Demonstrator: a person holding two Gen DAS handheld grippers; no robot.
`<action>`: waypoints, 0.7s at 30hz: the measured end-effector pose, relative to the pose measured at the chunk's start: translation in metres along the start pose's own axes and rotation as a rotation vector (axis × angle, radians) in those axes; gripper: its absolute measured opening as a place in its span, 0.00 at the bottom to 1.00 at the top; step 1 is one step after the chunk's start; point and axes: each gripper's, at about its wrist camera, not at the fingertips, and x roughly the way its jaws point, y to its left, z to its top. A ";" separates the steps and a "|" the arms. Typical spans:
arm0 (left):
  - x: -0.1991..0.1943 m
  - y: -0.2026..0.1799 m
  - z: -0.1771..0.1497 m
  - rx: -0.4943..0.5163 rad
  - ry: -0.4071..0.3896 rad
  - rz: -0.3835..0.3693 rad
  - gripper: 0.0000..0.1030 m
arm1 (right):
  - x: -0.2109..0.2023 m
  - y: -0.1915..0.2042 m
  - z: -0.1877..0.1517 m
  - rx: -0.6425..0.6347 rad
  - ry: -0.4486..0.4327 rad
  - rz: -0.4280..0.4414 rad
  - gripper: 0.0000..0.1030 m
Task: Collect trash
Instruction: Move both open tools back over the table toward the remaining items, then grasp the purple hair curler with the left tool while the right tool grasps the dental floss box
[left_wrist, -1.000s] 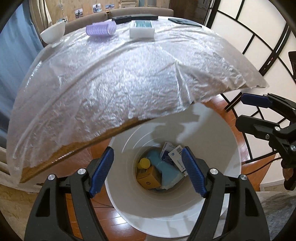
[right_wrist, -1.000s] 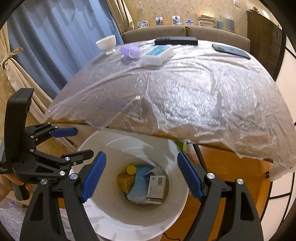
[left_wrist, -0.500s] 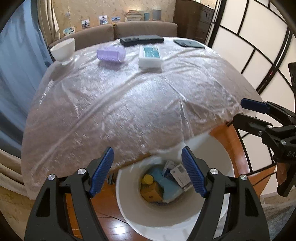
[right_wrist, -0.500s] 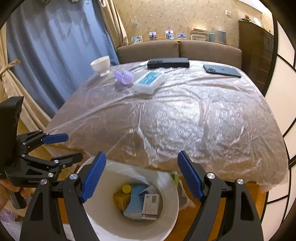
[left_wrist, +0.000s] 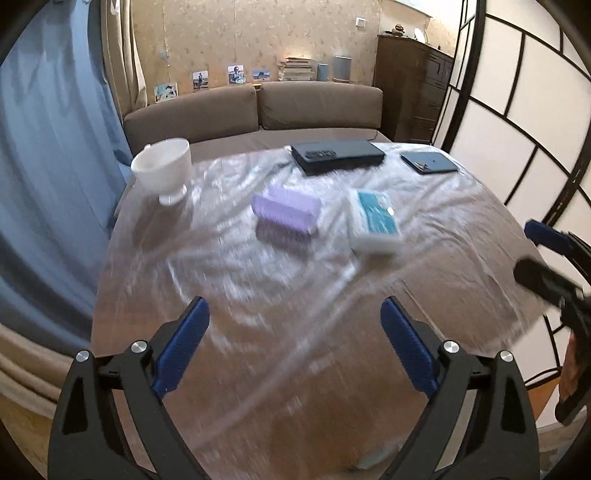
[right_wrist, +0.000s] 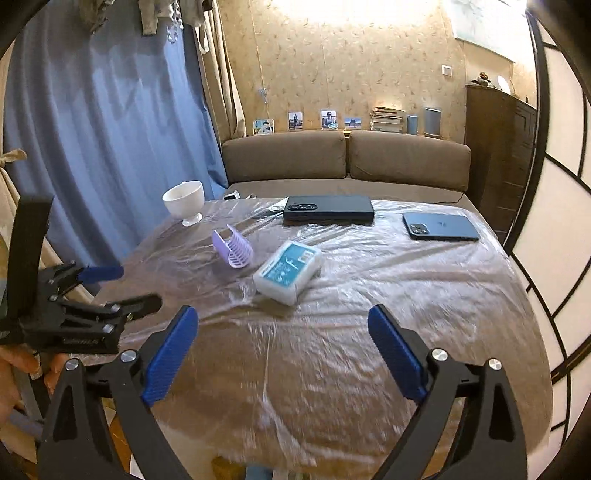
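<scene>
Two grippers are hovering over the near edge of the desk (right_wrist: 424, 295), the left gripper (left_wrist: 295, 332) and the right gripper (right_wrist: 282, 332), each with fingers spread wide and gripping nothing. Judged next step: picking a trash item off the plastic sheet (right_wrist: 332, 354). Approach level, straddling the item squarely, and avoid pinching the sheet, which is likely to drag. One white packet (right_wrist: 288, 271) with a teal label is lying mid-desk, nearest. One purple holder (right_wrist: 234, 249) is lying just beside it, apart. Farther back: one white cup (right_wrist: 184, 201), one dark case (right_wrist: 328, 213), one blue phone (right_wrist: 439, 227). One sofa (right_wrist: 347, 162) is standing behind.
</scene>
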 end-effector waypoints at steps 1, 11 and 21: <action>0.006 0.003 0.006 0.003 0.001 0.000 0.92 | 0.006 0.001 0.002 -0.002 0.004 0.002 0.89; 0.072 0.017 0.051 0.035 0.049 0.000 0.92 | 0.080 0.003 0.010 0.037 0.109 -0.004 0.89; 0.110 0.027 0.069 0.036 0.075 -0.067 0.92 | 0.126 0.003 0.020 0.035 0.162 -0.039 0.89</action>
